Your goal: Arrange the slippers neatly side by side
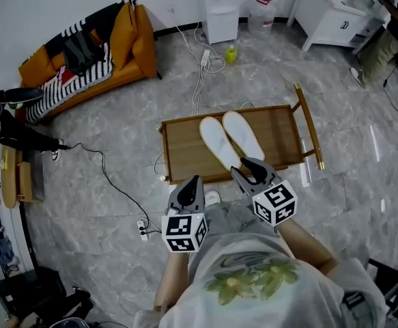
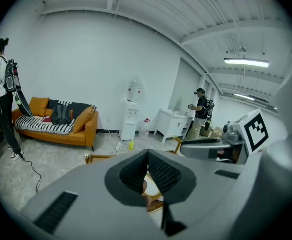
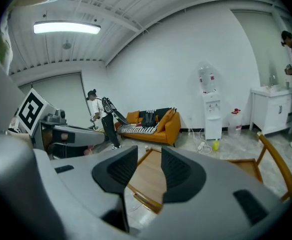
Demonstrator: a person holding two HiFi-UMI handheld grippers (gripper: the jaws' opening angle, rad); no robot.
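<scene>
Slippers [image 1: 230, 139] lie close side by side on the wooden table [image 1: 280, 132], slanted against its edges. My right claw [image 1: 248, 167] hovers at their near ends, jaws apart and empty. My left claw [image 1: 195, 180] is closed on nothing. I'd nudge both near ends gently, together, so the pair sits square with the table.

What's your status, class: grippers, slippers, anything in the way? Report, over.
Left gripper shut, empty; right gripper open, empty. Slippers side by side on wooden table, neither held. Nothing seen blocking.
</scene>
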